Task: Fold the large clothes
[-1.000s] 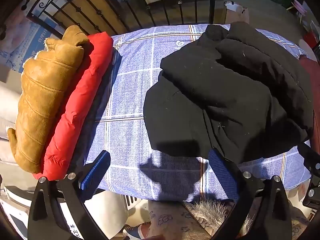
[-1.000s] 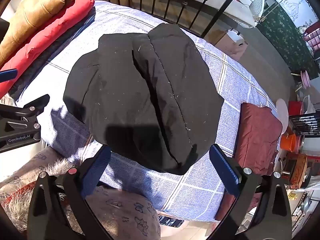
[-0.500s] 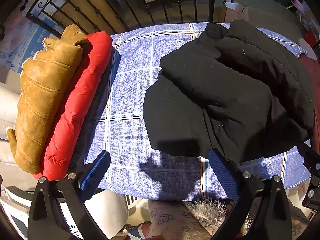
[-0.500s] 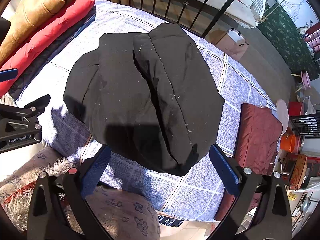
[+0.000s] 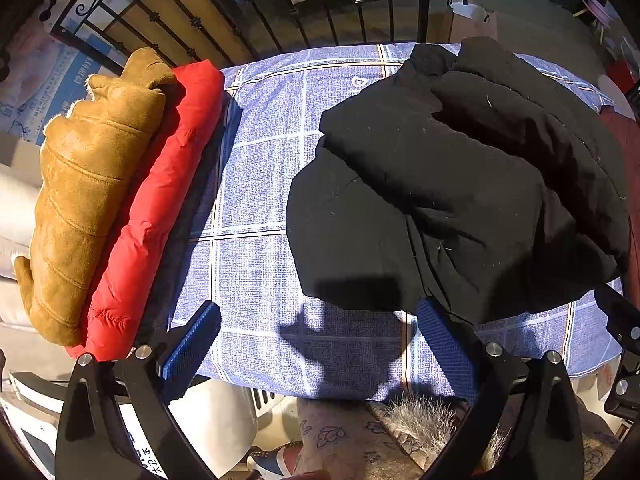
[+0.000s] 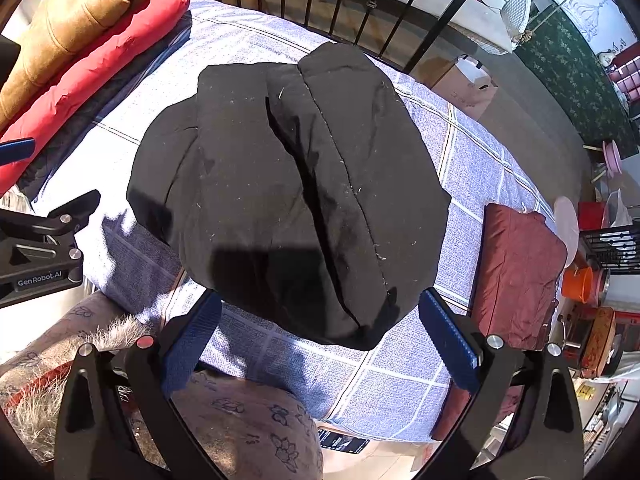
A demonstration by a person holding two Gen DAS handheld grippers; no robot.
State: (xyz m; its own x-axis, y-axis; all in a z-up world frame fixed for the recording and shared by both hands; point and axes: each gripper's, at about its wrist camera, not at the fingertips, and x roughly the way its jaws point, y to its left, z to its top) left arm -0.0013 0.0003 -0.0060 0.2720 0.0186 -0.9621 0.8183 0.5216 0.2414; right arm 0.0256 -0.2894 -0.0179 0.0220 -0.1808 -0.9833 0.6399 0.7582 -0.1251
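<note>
Left wrist view has the left gripper point(image 5: 318, 334) hanging over the near edge of the bed point(image 5: 260, 208), its 2 blue-padded jaws spread wide with nothing between them. The black coat point(image 5: 452, 200) lies just ahead of the jaws and off toward the right-hand one, whose pad sits close to the coat's near hem; I cannot tell whether they touch. Well out past the left-hand jaw, a red jacket point(image 5: 160, 204) and a tan coat point(image 5: 88, 184) are stacked along the bed's side, I'd guess parked there as finished pieces, leaving the middle free for folding.

From the right wrist view, the right gripper point(image 6: 320, 332) is likewise released, and the black coat point(image 6: 288, 192) sits squarely ahead between its 2 jaws. The 2 halves are laid in toward a middle seam, so the coat looks partly folded into a long bundle. A dark red folded garment point(image 6: 520, 268) rests beyond the right-hand jaw. The next move is probably to take the near hem and fold the bundle across.
</note>
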